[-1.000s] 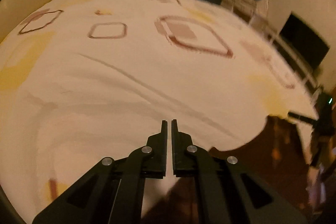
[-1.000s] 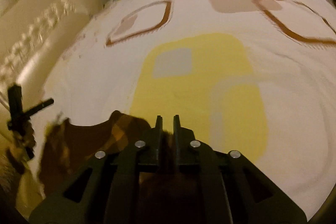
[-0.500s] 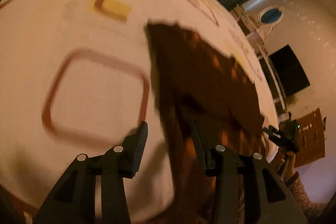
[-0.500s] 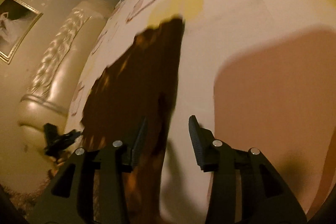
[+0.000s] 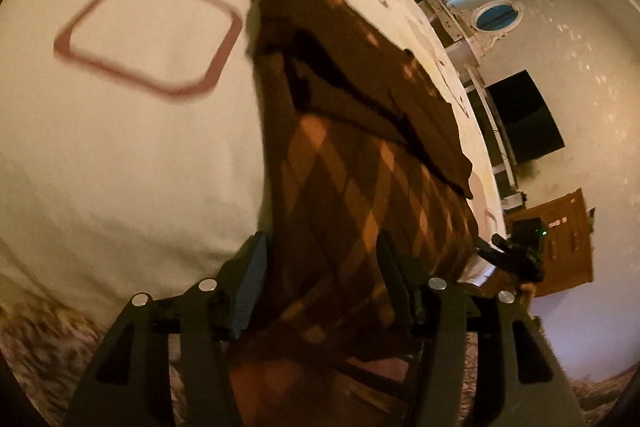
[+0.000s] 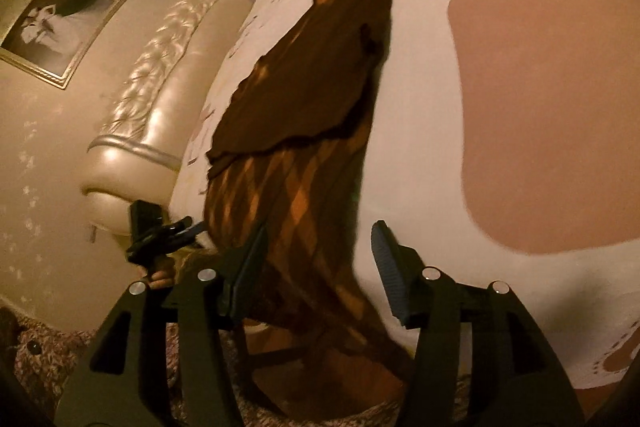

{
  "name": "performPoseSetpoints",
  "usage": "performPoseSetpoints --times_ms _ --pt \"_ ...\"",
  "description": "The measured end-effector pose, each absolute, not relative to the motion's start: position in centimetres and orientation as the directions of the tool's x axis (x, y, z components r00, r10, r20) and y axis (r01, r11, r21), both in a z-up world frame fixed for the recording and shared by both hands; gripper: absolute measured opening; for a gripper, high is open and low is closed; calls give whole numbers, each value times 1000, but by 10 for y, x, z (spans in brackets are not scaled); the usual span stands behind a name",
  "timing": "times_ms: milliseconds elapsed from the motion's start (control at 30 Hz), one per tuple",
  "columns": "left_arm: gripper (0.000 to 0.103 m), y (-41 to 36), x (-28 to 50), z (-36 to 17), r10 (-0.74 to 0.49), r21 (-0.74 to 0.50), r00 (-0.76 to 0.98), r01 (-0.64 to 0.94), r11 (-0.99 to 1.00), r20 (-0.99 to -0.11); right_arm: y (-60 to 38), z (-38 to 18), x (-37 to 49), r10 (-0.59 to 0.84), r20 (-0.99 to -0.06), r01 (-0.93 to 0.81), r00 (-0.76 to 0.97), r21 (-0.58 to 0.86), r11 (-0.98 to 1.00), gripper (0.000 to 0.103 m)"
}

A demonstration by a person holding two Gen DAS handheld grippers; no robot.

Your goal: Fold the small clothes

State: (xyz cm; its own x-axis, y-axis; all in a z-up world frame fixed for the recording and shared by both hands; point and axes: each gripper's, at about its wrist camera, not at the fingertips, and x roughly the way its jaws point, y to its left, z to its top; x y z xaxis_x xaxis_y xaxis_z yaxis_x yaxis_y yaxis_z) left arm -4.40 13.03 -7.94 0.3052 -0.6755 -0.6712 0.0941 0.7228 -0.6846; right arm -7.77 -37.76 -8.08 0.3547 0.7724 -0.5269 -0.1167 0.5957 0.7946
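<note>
Slippage is the main risk judged from the left wrist view: the dark brown garment with orange diamond checks (image 5: 352, 163) lies lengthwise close along an edge of the white bedspread printed with brown rounded squares (image 5: 120, 155), and its near end hangs past the near edge, so it could be dragged off the bed by its own weight. The left gripper (image 5: 320, 267) is seen with its jaws opening, the cloth passing between them while neither pad appears to be pressing on it, so the end is taken as released. A plain dark brown panel is seen folded over the checked part farther up, its edge wavy rather than straight, and an uneven fold could be set in if it is flattened as it lies. From the right wrist view the same hazard is judged: the right gripper (image 6: 318, 247) is likewise opening, the garment lying by its left finger (image 6: 248, 263), not clamped.
</note>
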Motion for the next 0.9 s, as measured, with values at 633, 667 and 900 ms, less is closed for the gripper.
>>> performPoseSetpoints --times_ms 633,667,900 --pt "60 99 -47 -90 -631 -616 278 151 773 -724 -338 -93 -83 820 -535 -218 200 792 570 51" --pt "58 100 -46 -90 -628 -613 278 149 776 -727 -338 -93 -84 814 -543 -220 205 785 579 46" --pt "24 109 -47 -93 -596 -594 276 101 798 -754 -335 -94 -84 786 -582 -219 210 755 618 7"
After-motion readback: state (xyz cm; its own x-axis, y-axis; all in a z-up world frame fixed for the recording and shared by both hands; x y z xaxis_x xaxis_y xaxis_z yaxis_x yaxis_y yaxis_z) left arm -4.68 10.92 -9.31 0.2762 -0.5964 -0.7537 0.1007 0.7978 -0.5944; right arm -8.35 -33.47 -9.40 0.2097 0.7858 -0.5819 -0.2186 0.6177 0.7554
